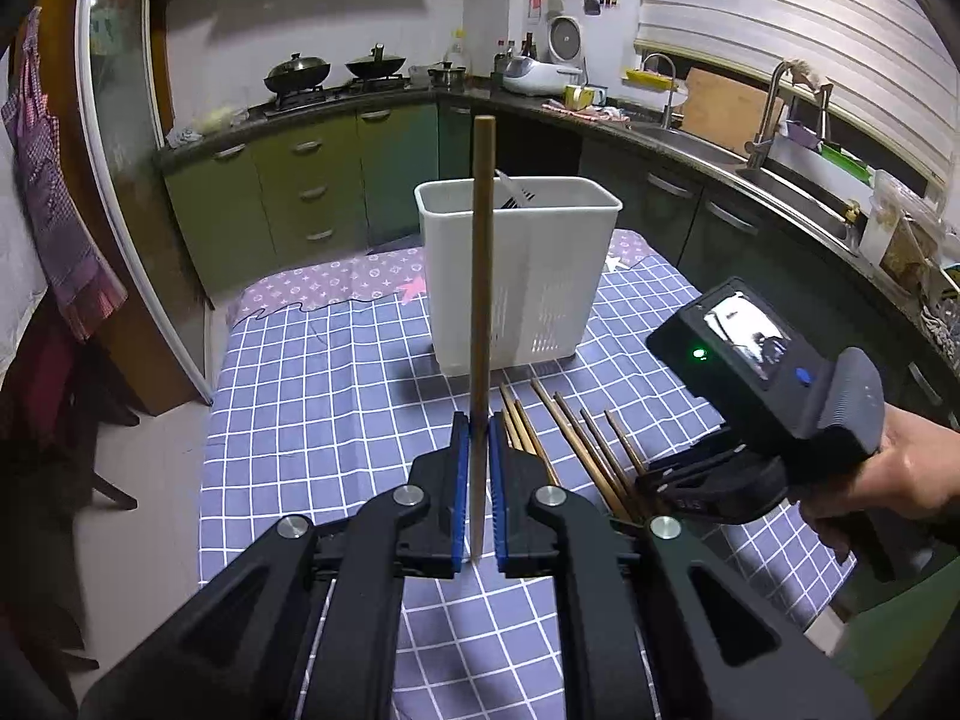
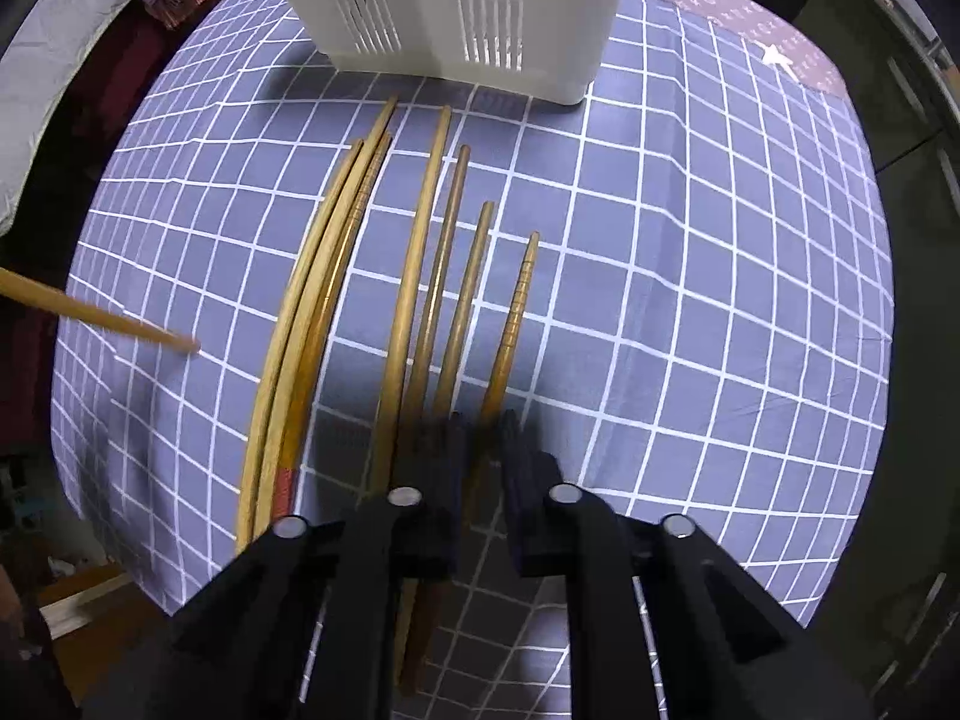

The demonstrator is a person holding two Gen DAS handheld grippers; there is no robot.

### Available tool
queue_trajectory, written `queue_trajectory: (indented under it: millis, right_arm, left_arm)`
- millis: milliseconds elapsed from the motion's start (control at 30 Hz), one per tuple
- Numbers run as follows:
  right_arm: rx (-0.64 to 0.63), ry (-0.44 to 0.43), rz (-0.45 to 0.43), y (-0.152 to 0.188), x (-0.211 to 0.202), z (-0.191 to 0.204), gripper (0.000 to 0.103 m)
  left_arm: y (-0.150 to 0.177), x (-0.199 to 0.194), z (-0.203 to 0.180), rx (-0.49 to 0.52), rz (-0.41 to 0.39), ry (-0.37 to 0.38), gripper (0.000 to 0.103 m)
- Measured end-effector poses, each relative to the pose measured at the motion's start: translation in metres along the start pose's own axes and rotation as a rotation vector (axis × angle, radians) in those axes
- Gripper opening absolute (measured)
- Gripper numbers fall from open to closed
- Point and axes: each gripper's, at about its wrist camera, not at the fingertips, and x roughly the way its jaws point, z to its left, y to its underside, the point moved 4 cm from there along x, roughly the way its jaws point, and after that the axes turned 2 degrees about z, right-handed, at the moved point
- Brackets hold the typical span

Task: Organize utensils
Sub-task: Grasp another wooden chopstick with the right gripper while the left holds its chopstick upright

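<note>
Wooden chopsticks (image 2: 360,300), seven in a row, lying side by side on the blue-and-white checked cloth (image 2: 690,300) of the worktop, thin ends toward the white slotted plastic basket (image 2: 450,12) and just short of its base. Three packed close on the left of the row, four fanned out to their right.

Right tool (image 2: 485,426) pointed steeply down over the near end of the row, gripped from behind by a hand (image 1: 888,480). Closed on the rightmost one, the ridged-tip chopstick (image 2: 516,312), with one dark finger on each side of its shaft. Lifted or still resting on the cloth: cannot tell.

Left tool (image 1: 478,420) raised above the cloth, left of the row. Clamped on a single plain chopstick (image 1: 483,270), pinched between the blue pads (image 1: 461,480) and standing almost upright, its lower end poking out below the pads. Seen from the right wrist, entering from the left edge, clear of the others.

Basket upright on the cloth beyond both tools, open at the top, with a dark utensil (image 1: 513,192) leaning inside against the far wall.
</note>
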Motion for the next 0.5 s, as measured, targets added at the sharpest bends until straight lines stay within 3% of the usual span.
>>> queue_trajectory:
  millis: [300, 500]
  right_arm:
    - [0.021, -0.055, -0.042, 0.004, -0.014, -0.005, 0.007]
    - [0.011, -0.093, -0.191, 0.018, -0.068, -0.007, 0.007]
  left_arm:
    - [0.001, -0.003, -0.002, 0.011, 0.001, 0.008, 0.007]
    - [0.001, -0.003, -0.001, 0.006, 0.002, 0.015, 0.007]
